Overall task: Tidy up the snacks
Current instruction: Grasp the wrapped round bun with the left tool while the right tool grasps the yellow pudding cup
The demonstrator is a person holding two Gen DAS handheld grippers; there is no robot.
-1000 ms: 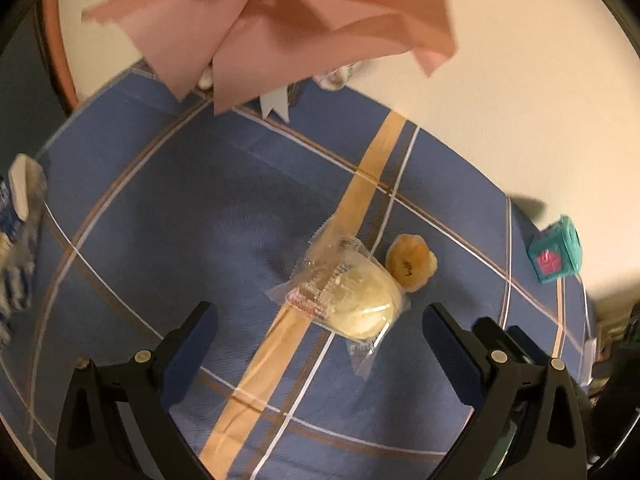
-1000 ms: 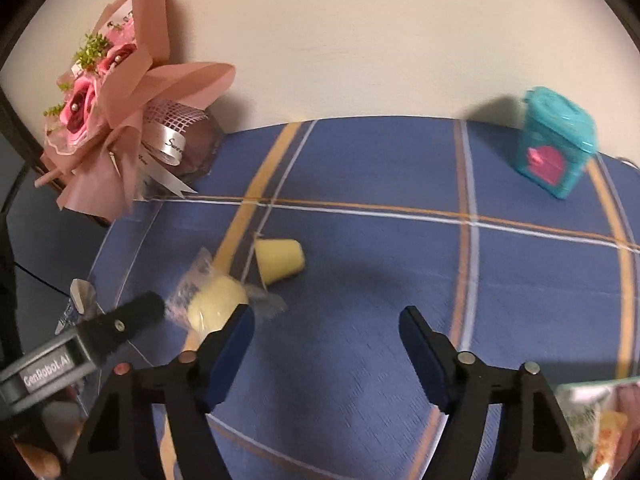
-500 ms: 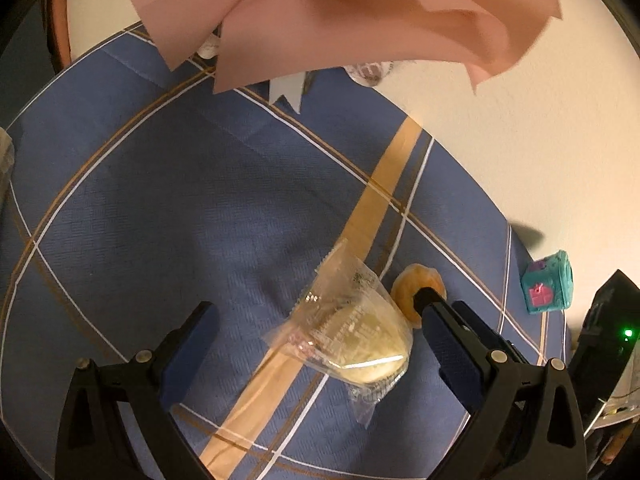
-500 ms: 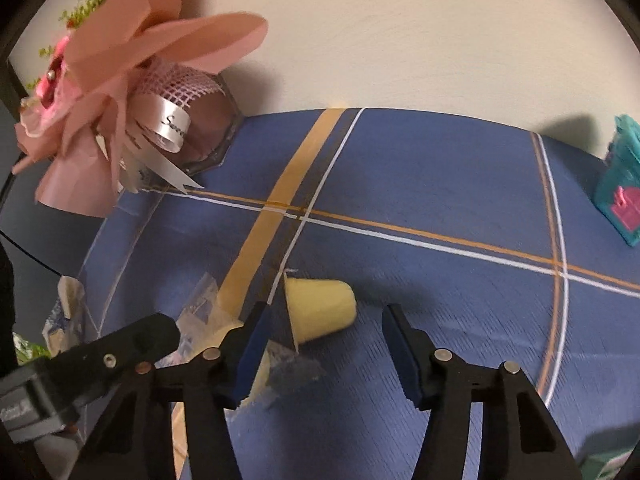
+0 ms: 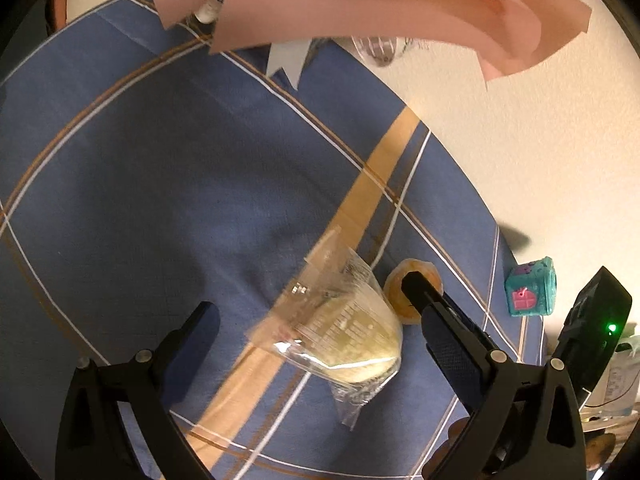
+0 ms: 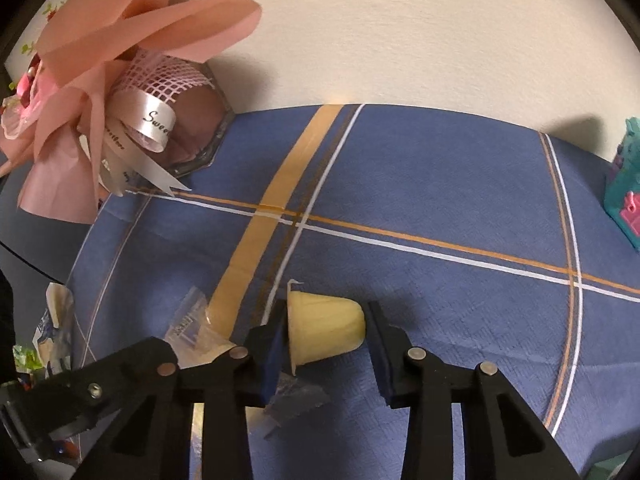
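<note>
Right gripper (image 6: pixel 326 336): jaws are set close on either side of a pale yellow jelly cup (image 6: pixel 326 330) lying on its side, lid end toward the left jaw; the pads are seen at or just off both ends, and firm contact cannot be confirmed.

Left gripper (image 5: pixel 316 320): jaws are spread wide with nothing held; a clear-wrapped bun (image 5: pixel 352 340) lies on the cloth between them, nearer the right jaw. In the left wrist view the jelly cup (image 5: pixel 394 292) is seen just beyond the wrapper, partly hidden by a black gripper finger.

Surface: a blue tablecloth (image 6: pixel 440 184) crossed by tan, orange and white stripes is spread over the table. The middle and right stretch of cloth beyond the cup is bare.

Left edge: a crumpled wrapper (image 6: pixel 54 324) is noted at the table's rim.

Far left corner: a pink paper bouquet (image 6: pixel 120 80) with white ribbon is stood against the wall, overhanging the cloth.

Far right edge: a teal box (image 6: pixel 626 184) with a pink panel is placed well apart from the snacks.

Backdrop: a cream wall (image 6: pixel 400 32) closes the far side.
</note>
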